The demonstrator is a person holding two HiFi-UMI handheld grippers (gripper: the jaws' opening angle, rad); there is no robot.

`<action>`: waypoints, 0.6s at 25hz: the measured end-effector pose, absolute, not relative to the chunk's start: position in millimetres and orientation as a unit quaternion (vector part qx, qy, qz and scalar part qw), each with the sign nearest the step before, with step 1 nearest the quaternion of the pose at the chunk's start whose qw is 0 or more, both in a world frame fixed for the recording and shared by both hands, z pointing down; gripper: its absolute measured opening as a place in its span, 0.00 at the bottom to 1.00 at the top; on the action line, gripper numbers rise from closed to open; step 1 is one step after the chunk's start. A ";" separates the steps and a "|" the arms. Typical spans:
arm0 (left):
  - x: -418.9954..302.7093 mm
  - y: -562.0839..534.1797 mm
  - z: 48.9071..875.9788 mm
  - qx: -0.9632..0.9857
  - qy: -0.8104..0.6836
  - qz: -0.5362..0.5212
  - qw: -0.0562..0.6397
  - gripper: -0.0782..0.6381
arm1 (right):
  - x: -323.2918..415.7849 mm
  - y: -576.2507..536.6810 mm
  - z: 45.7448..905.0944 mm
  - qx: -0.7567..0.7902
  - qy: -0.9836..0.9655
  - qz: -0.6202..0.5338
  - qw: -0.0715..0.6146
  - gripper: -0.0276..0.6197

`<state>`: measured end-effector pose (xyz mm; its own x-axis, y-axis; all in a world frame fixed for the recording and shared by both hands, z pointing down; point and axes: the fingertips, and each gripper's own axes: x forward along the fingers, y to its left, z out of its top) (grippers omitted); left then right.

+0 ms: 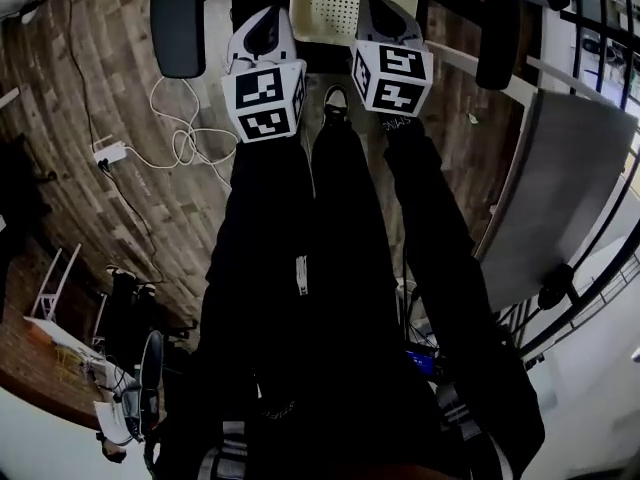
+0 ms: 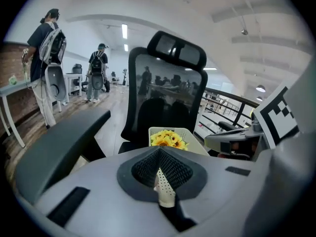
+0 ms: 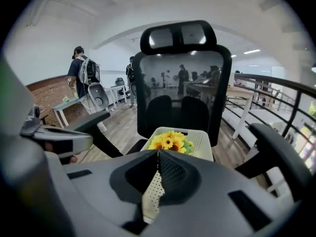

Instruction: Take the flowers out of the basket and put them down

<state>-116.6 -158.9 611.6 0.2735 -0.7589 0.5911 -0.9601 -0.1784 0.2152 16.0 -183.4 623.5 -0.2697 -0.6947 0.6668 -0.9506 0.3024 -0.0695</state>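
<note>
A bunch of yellow flowers (image 3: 170,141) lies in a pale perforated basket (image 3: 201,143) on the seat of a black office chair (image 3: 180,83). The left gripper view shows the same flowers (image 2: 169,139) and basket (image 2: 191,138) just beyond the jaws. In the head view the basket (image 1: 355,3) sits at the top edge, between the two grippers. My left gripper (image 1: 265,23) and right gripper (image 1: 385,13) hang side by side in front of the chair. Both point toward the basket, short of it, over my black-clad legs. Each pair of jaws is shut with nothing between them.
The chair's armrests (image 1: 178,18) (image 1: 497,28) flank the basket. A grey table (image 1: 570,188) and a railing (image 1: 600,268) stand to the right. Cables and a power strip (image 1: 110,153) lie on the wooden floor at left. Two people with backpacks (image 2: 49,38) (image 2: 98,68) stand far behind.
</note>
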 end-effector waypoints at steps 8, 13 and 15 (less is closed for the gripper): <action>-116.5 -187.5 691.4 0.736 -0.577 0.197 0.295 0.11 | 13.8 -210.0 716.9 0.527 -0.748 0.275 0.295 0.07; -117.3 -204.5 714.1 0.734 -0.576 0.208 0.294 0.11 | 15.4 -220.6 752.4 0.517 -0.736 0.304 0.316 0.24; -117.0 -211.2 719.1 0.733 -0.574 0.212 0.295 0.11 | 15.2 -224.9 765.6 0.513 -0.730 0.318 0.322 0.32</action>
<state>-117.0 -211.2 719.1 0.2505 -0.7168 0.6507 -0.9677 -0.1660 0.1896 15.2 -224.9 765.6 -0.2666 -0.5435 0.7959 -0.9531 0.2716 -0.1338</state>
